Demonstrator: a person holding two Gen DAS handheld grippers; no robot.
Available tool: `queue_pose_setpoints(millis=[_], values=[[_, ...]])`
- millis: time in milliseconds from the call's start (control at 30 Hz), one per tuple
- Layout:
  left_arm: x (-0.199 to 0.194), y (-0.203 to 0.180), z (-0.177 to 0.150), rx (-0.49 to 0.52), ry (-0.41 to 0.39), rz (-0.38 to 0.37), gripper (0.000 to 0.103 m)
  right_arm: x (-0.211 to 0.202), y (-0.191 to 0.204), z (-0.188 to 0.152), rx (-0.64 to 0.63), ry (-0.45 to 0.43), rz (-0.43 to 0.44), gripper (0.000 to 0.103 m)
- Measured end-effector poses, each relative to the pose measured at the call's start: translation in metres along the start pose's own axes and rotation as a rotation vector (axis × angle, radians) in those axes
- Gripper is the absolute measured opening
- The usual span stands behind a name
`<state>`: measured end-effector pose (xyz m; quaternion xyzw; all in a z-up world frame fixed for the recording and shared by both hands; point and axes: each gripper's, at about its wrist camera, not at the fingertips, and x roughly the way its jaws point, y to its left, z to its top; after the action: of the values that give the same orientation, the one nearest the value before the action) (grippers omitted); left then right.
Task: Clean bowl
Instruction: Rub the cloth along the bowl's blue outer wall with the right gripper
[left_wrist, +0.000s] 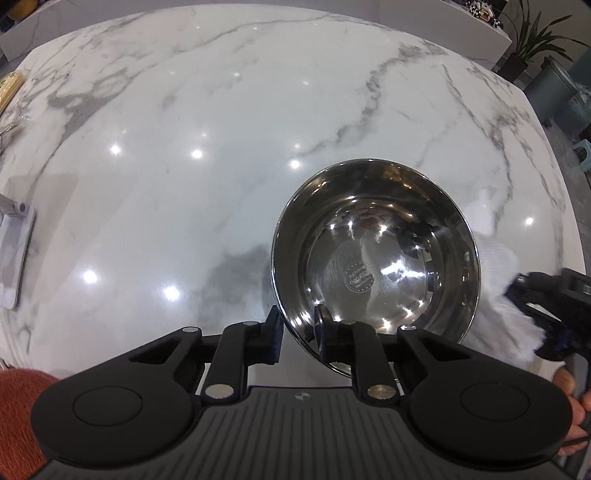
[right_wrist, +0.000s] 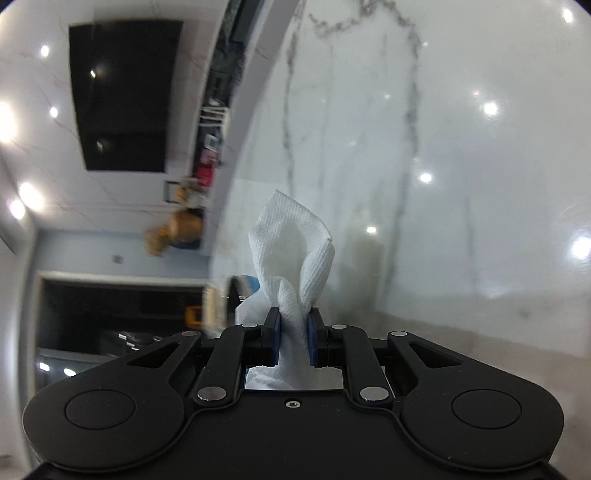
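A shiny steel bowl (left_wrist: 376, 258) is held tilted above the white marble table (left_wrist: 184, 147). My left gripper (left_wrist: 297, 332) is shut on the bowl's near rim, one finger outside and one inside. The bowl's inside looks empty, with a round stamp on its bottom. My right gripper (right_wrist: 293, 328) is shut on a crumpled white paper towel (right_wrist: 291, 243) that sticks up past the fingers. In the left wrist view the right gripper (left_wrist: 546, 321) and the paper towel (left_wrist: 498, 280) are just right of the bowl, outside its rim.
A white flat object (left_wrist: 14, 254) lies at the table's left edge. A yellowish item (left_wrist: 9, 92) lies at the far left. Potted plants (left_wrist: 532, 40) and a grey bin (left_wrist: 554, 92) stand beyond the table's right side.
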<state>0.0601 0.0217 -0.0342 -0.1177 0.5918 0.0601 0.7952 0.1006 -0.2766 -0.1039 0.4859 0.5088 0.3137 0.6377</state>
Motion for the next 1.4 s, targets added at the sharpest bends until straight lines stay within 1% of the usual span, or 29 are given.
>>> queue_pose_setpoints(millis=[100,300,433,533,600,667,733,767,800,867,933,1067,1167,1233,1300,1400], values=[[0.003,-0.001,0.004,0.014,-0.007,0.016,0.017,-0.001,0.001,0.002,0.005,0.005,0.039,0.014],[0.006,-0.001,0.012,0.047,-0.012,0.023,0.017,0.003,-0.001,0.005,0.010,-0.006,-0.007,0.014],[0.008,0.001,0.019,0.059,-0.019,0.030,0.017,0.006,0.001,0.006,0.004,-0.002,-0.018,0.014],[0.010,0.001,0.023,0.066,-0.023,0.029,0.017,0.013,-0.001,0.004,-0.016,0.019,-0.099,0.014],[0.010,0.001,0.025,0.067,-0.027,0.030,0.017,0.018,-0.002,0.002,-0.033,0.032,-0.129,0.014],[0.011,0.004,0.025,0.045,-0.029,0.010,0.017,0.024,-0.004,0.000,-0.048,0.050,-0.169,0.013],[0.011,0.007,0.025,0.011,-0.031,-0.011,0.020,0.026,-0.006,-0.001,-0.046,0.054,-0.174,0.013],[0.011,0.010,0.024,-0.014,-0.031,-0.021,0.025,0.026,-0.006,-0.002,-0.047,0.054,-0.176,0.013],[0.011,0.012,0.023,-0.039,-0.030,-0.028,0.034,0.025,-0.006,-0.002,-0.049,0.054,-0.176,0.013],[0.009,0.016,0.019,-0.089,-0.036,-0.030,0.041,0.027,0.000,-0.006,-0.053,0.055,-0.177,0.013],[0.006,0.019,0.016,-0.125,-0.041,-0.050,0.041,0.034,0.020,-0.019,-0.060,0.059,-0.179,0.013],[0.005,0.017,0.011,-0.140,0.016,-0.103,0.041,0.036,0.023,-0.021,-0.065,0.058,-0.182,0.013],[0.003,0.015,0.007,-0.122,0.016,-0.099,0.041,0.036,0.024,-0.019,-0.066,0.055,-0.184,0.013],[0.001,0.014,0.006,-0.111,0.008,-0.093,0.038,0.034,0.023,-0.018,-0.068,0.053,-0.186,0.013],[-0.002,0.013,0.007,-0.101,0.004,-0.096,0.031,0.033,0.024,-0.017,-0.073,0.052,-0.188,0.014],[-0.002,0.011,0.009,-0.090,0.006,-0.089,0.026,0.029,0.024,-0.017,-0.086,0.049,-0.187,0.014]])
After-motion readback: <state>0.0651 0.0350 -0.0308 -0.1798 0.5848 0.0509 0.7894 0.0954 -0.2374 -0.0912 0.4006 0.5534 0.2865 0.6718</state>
